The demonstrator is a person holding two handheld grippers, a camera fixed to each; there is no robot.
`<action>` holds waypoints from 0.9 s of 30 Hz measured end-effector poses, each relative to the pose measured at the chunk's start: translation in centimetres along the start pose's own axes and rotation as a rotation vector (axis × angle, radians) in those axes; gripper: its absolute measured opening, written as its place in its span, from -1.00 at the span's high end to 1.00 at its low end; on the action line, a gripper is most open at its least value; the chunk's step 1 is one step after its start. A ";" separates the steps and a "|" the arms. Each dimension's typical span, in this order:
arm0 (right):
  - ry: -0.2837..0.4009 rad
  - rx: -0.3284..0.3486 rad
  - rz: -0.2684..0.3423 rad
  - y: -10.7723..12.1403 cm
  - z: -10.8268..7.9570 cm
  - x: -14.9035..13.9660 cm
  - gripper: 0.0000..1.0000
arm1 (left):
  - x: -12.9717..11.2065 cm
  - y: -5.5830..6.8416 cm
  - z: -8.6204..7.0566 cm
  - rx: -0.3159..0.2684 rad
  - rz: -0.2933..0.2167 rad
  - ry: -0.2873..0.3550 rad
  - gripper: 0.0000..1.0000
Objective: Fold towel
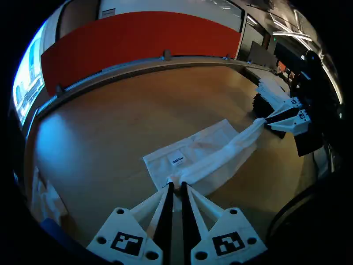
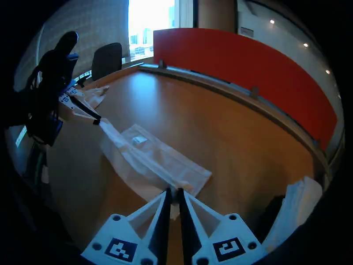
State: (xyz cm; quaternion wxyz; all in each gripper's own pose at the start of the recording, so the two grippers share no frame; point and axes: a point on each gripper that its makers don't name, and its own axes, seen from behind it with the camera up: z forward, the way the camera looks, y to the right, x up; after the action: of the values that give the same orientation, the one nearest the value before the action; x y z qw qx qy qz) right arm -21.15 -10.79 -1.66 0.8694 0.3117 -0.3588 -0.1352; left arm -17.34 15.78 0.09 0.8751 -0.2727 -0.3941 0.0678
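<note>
Nearest in the left gripper view, the left gripper (image 1: 176, 184) has its two fingers drawn almost together, with a bunched corner of the white towel (image 1: 200, 152) nipped between them. Nearest in the right gripper view, the right gripper (image 2: 173, 191) is likewise closed on the opposite end of the same edge. Between the two pinches the lifted edge hangs as a slack, rope-like roll. Most of the rest of the towel lies flat on the wooden table (image 1: 106, 132), on the side of the roll toward the red partition (image 1: 141, 39) yet well apart from it, with a small label (image 1: 177, 159) face up on the flat part. The way it sags and gathers suggests a thin, light, limp cloth with no stiffness of its own: it will follow whatever holds it, wrinkle readily, and probably slide easily on the smooth wood. The corners look like the right places to hold, as now. The edge likely needs pulling taut between both grips before it is carried over toward the partition side, or the fold may land crooked. Farther off, a loose heap of white cloth (image 2: 295, 203) sits near the table's edge, and the partition closes the far side.
</note>
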 end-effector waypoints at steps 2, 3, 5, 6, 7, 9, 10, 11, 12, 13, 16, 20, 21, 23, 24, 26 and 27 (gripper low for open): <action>-0.005 0.001 0.003 0.1 0.2 -0.2 0.75 | -0.1 -0.1 0.2 -0.001 -0.001 -0.002 0.76; -0.008 0.001 0.003 0.1 0.3 -0.2 0.75 | -0.1 -0.1 0.3 -0.002 -0.003 -0.003 0.76; -0.012 0.000 0.004 0.2 0.5 -0.4 0.75 | -0.2 -0.2 0.6 -0.002 -0.006 -0.004 0.76; -0.014 0.000 0.004 0.2 0.7 -0.4 0.75 | -0.2 -0.3 0.8 -0.002 -0.009 -0.005 0.76; -0.017 0.000 0.004 0.3 0.8 -0.5 0.75 | -0.3 -0.4 1.0 -0.001 -0.012 -0.006 0.76; -0.023 -0.001 0.005 0.4 1.2 -0.6 0.75 | -0.4 -0.6 1.5 0.001 -0.016 -0.008 0.76; -0.025 -0.002 0.005 0.5 1.4 -0.7 0.75 | -0.4 -0.7 1.7 0.002 -0.017 -0.008 0.76; -0.028 -0.003 0.006 0.6 1.6 -0.8 0.75 | -0.5 -0.8 1.9 0.004 -0.018 -0.008 0.76; -0.029 -0.004 0.008 0.7 1.8 -0.8 0.75 | -0.5 -0.9 2.2 0.006 -0.018 -0.009 0.76; -0.031 -0.006 0.010 0.8 2.1 -0.9 0.75 | -0.6 -1.0 2.5 0.008 -0.018 -0.011 0.76; -0.033 -0.011 0.022 1.2 3.0 -1.0 0.75 | -0.8 -1.3 3.3 0.015 -0.017 -0.016 0.76; -0.038 -0.018 0.043 1.7 4.2 -1.2 0.75 | -1.0 -1.6 4.3 0.024 -0.021 -0.019 0.76; -0.041 -0.020 0.048 1.8 4.4 -1.3 0.75 | -1.0 -1.7 4.5 0.025 -0.022 -0.019 0.76; -0.049 -0.022 0.061 2.0 4.9 -1.6 0.75 | -1.1 -1.7 4.9 0.027 -0.025 -0.020 0.76; -0.052 -0.024 0.065 2.1 5.2 -1.8 0.74 | -1.1 -1.8 5.1 0.026 -0.028 -0.020 0.76; -0.056 -0.030 0.073 2.3 5.6 -2.0 0.74 | -1.0 -1.9 5.4 0.024 -0.033 -0.019 0.76; -0.056 -0.033 0.076 2.4 5.9 -2.1 0.74 | -1.0 -2.0 5.6 0.025 -0.038 -0.019 0.76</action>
State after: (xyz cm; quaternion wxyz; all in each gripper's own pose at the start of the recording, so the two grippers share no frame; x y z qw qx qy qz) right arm -26.72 -10.61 1.97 0.8685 0.2795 -0.3923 -0.1167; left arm -22.25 16.17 3.53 0.8758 -0.2538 -0.4064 0.0586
